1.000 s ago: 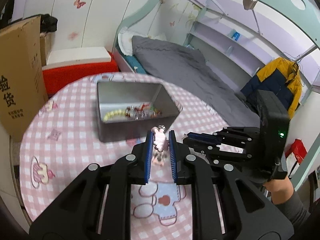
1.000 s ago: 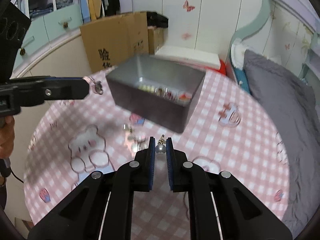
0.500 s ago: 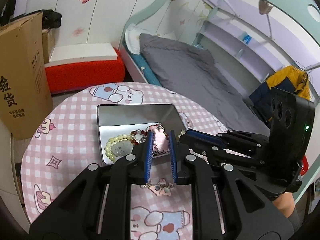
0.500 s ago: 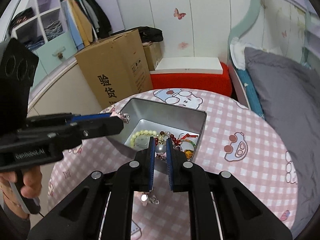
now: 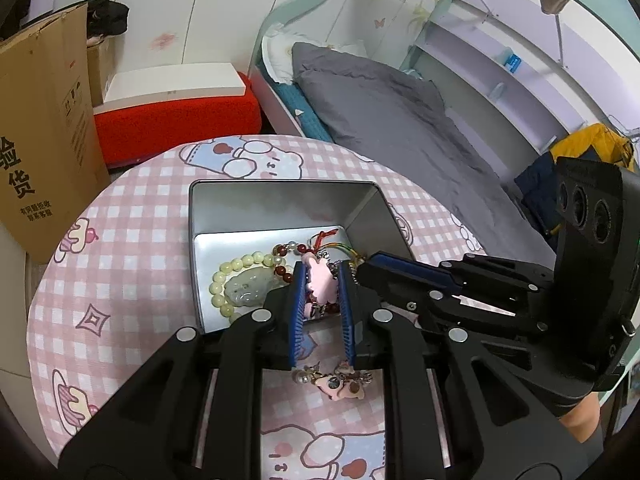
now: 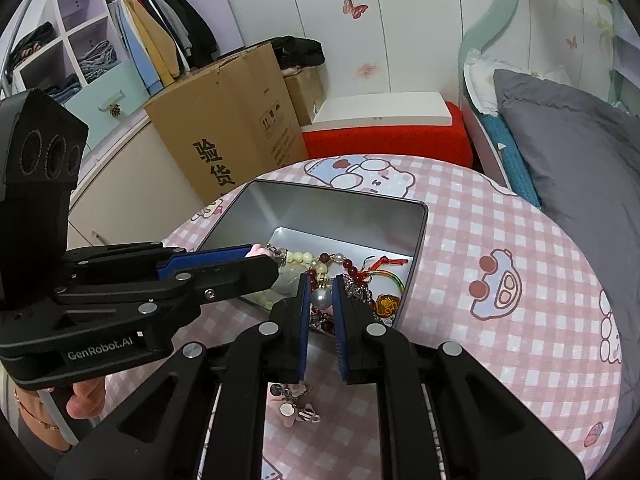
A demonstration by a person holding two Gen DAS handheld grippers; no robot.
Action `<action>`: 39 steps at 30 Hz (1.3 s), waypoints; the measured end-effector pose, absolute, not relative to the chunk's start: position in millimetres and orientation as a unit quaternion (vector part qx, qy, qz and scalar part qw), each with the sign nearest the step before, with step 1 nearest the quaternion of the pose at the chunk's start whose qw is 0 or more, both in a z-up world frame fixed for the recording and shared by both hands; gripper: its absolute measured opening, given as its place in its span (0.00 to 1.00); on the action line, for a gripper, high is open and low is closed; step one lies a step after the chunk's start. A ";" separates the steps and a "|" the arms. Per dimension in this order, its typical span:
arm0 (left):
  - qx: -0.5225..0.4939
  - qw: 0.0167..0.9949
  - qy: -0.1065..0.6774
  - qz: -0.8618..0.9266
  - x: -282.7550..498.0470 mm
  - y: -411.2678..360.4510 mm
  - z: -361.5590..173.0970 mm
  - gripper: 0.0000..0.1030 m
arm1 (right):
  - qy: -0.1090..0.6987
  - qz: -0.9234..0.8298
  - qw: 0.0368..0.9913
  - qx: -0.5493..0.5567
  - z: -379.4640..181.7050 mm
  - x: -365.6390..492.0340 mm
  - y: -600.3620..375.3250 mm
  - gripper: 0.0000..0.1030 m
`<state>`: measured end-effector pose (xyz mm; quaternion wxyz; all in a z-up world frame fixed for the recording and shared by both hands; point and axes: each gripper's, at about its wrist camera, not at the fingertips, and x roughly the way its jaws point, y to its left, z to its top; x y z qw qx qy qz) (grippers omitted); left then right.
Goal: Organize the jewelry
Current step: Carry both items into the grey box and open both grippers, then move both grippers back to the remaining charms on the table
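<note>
Left gripper (image 5: 320,286), labelled "GenRobot.AI", pinches pink charm (image 5: 319,283); right gripper (image 6: 321,298) clamps grey pearl (image 6: 321,298) above tin (image 6: 320,204)

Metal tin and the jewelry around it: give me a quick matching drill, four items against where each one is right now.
Items:
1. pink charm
2. pearl bead
3. green bead bracelet
4. loose charm cluster

Places:
A. on the tablecloth, outside the metal tin
B. lying in the tin
C. between the left gripper fingers
D. between the right gripper fingers

Pairs: 1-C, 2-D, 3-B, 4-A
</note>
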<state>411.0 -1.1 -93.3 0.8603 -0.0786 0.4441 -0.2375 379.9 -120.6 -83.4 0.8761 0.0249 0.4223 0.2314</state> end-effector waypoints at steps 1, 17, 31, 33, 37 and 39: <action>-0.078 0.861 0.445 -0.235 411.4 -1.0 -93.2 0.17 | 0.422 0.231 0.876 0.026 -83.5 380.3 -120.8 0.10; -0.046 0.894 0.396 -0.203 370.1 15.3 -70.9 0.52 | 0.395 0.240 0.887 0.022 -65.8 349.8 -132.2 0.18; 0.007 0.909 0.385 -0.157 324.7 23.5 -99.3 0.61 | 0.418 0.231 0.875 -0.082 -123.5 306.7 -101.2 0.44; 0.011 0.909 0.388 -0.154 323.1 23.6 -104.0 0.61 | 0.420 0.229 0.873 -0.091 -130.5 306.9 -97.9 0.45; 0.008 0.906 0.395 -0.151 320.7 24.2 -114.2 0.62 | 0.420 0.230 0.872 -0.101 -137.6 307.1 -92.0 0.46; 0.009 0.905 0.397 -0.150 319.7 23.5 -118.0 0.62 | 0.421 0.230 0.871 -0.108 -141.9 308.6 -89.6 0.45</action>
